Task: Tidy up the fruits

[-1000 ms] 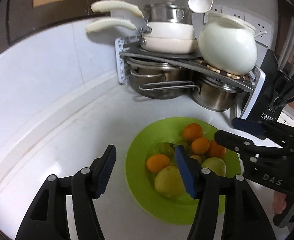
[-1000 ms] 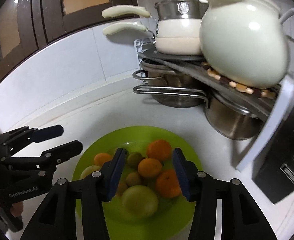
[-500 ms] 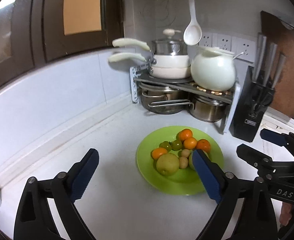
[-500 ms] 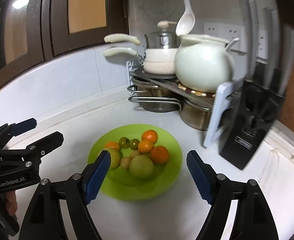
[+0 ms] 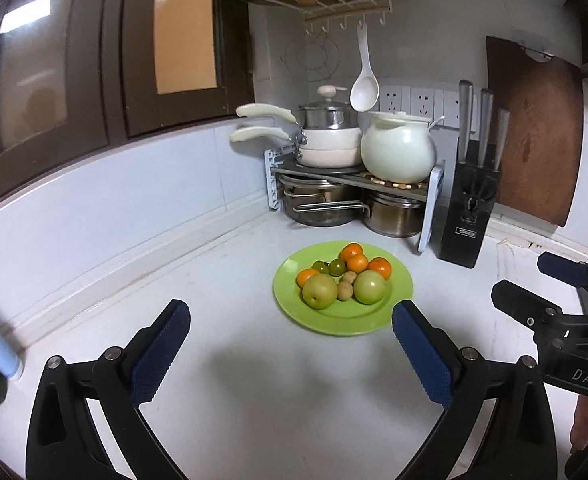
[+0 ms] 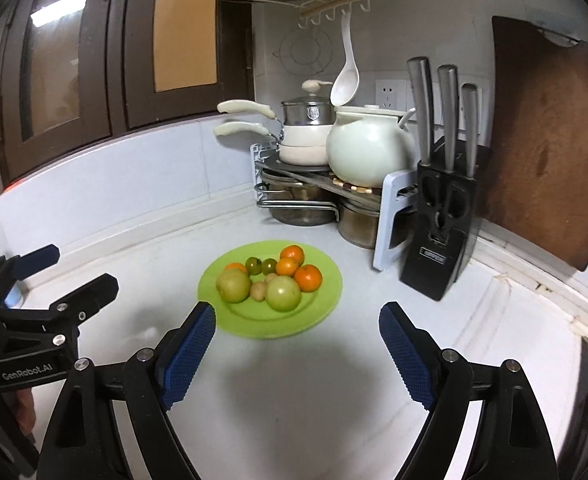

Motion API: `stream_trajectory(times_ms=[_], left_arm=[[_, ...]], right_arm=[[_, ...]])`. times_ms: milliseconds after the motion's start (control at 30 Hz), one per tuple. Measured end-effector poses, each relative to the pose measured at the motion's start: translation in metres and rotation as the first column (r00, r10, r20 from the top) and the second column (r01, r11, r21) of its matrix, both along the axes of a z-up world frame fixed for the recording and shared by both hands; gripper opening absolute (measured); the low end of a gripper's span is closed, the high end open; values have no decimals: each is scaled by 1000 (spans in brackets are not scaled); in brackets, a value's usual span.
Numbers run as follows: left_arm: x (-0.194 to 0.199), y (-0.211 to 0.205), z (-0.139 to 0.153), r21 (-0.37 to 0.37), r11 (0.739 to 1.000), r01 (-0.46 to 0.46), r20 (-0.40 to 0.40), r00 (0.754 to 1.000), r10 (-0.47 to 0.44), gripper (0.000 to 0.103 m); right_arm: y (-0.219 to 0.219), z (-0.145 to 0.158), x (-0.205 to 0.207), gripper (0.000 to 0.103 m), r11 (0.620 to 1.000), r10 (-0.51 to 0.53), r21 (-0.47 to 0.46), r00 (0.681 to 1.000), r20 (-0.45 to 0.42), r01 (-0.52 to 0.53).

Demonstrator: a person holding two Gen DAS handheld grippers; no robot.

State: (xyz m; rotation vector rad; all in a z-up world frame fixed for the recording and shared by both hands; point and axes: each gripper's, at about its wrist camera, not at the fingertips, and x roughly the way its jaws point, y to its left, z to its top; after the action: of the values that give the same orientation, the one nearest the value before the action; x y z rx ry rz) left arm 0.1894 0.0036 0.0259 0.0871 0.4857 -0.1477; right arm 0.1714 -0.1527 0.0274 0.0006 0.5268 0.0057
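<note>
Left gripper point(image 5: 289, 344) and right gripper point(image 6: 297, 344) just opened wide, both empty; fruit heaped on green plate point(image 5: 401, 280); a careless nudge could roll it onto desk point(image 5: 253, 400).

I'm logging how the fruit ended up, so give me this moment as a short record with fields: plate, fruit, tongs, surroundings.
plate: green plate on the white counter, in front of the pot rack
fruit: all on the plate; two large green fruits, four oranges, two dark green tomatoes, two small brown fruits
left tongs: open, jaws have just been opening, nothing between them
right tongs: open, jaws have just been opening, nothing between them
surroundings: knife block to the plate's right
</note>
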Motion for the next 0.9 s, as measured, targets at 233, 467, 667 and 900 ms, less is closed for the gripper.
stream_trajectory(times_ms=[233, 467, 667, 900], left_arm=[[-53, -8, 6, -17, 1000, -23, -2, 1000, 23, 103], [-101, -14, 7, -28, 999, -42, 1, 999, 42, 103], [-126, -19, 6, -37, 998, -41, -5, 999, 41, 103], [-152, -24, 9, -28, 998, -52, 20, 998, 52, 103]], right_arm=[[-4, 7, -45, 87, 999, 40, 2, 999, 19, -40], [-7, 11, -90, 89, 998, 57, 1, 998, 33, -57], [-11, 11, -120, 89, 998, 66, 15, 997, 30, -66], [-13, 10, -142, 89, 997, 75, 17, 997, 30, -76]])
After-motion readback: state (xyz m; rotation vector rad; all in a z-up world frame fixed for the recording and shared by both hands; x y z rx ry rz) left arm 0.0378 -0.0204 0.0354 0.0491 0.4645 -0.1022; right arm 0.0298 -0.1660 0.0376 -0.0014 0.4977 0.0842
